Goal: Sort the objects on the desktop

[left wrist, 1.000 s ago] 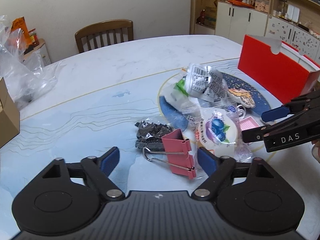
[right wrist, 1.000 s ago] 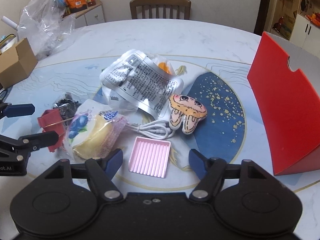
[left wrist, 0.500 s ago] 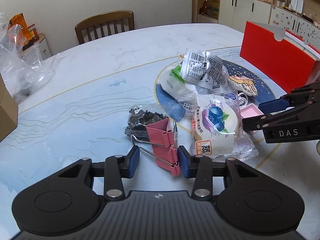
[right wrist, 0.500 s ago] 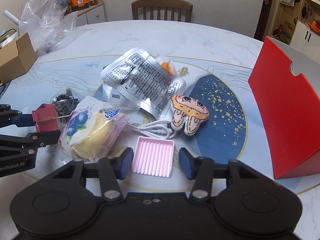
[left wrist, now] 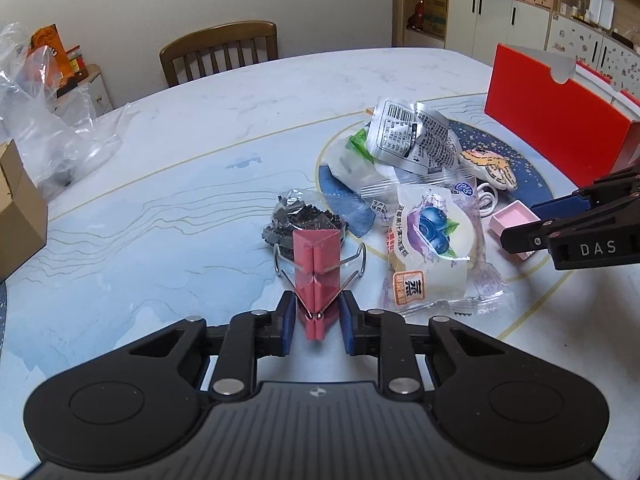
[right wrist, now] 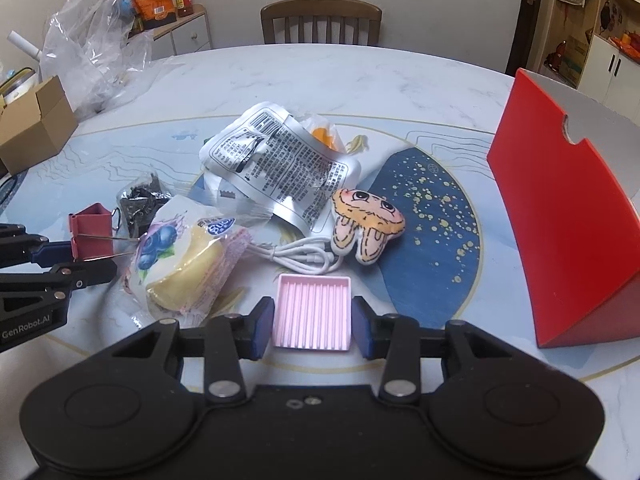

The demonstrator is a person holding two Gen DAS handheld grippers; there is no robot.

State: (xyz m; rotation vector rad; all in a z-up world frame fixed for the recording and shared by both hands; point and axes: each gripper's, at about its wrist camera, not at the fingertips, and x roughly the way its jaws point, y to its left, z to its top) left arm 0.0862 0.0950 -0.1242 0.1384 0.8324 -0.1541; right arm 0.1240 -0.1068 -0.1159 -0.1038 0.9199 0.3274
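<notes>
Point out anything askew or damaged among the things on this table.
The crumpled silver foil packet lies torn open on top of the heap, askew over a clear wrapper. The white charging cable trails loose under the plush toy.

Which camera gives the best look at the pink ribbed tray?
The right wrist view: the pink ribbed tray sits front and centre between the right gripper pads, ribs plain. The left wrist view shows only its corner behind that gripper.
</notes>
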